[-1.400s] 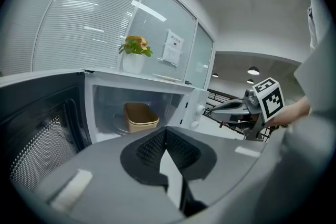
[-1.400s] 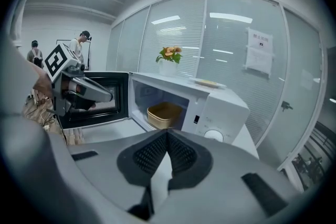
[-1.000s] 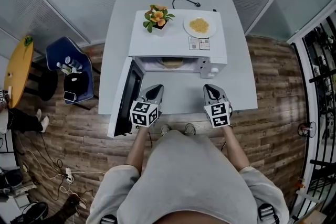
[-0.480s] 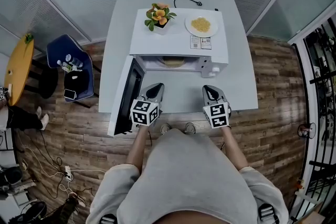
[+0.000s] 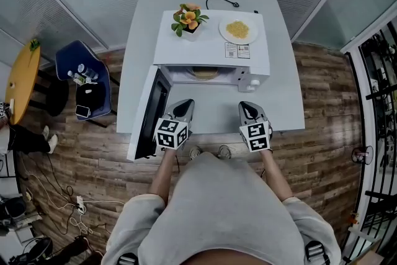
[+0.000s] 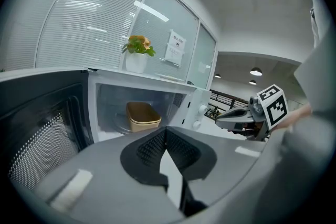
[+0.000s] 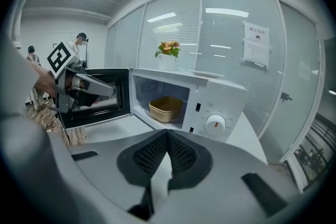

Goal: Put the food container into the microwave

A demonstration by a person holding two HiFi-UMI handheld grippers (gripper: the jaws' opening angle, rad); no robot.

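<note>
Well, the white table (image 5: 214,116) carries the boxy white microwave oven (image 5: 208,46), its dark-windowed door (image 5: 149,120) swung wide open to the left. The tan rectangular plastic food container (image 7: 165,108) already sits inside the cavity, so I'd say the placing is done and only shutting the door looks left. The left gripper (image 6: 165,131) and right gripper (image 7: 168,134) hover over the table's front, clear of the microwave, each with jaws pressed together on nothing

The microwave (image 5: 211,49) and counter (image 5: 214,113) are white, the food container (image 7: 165,107) tan, the flowers (image 5: 188,17) orange, the floor (image 5: 322,152) brown wood-grain.
</note>
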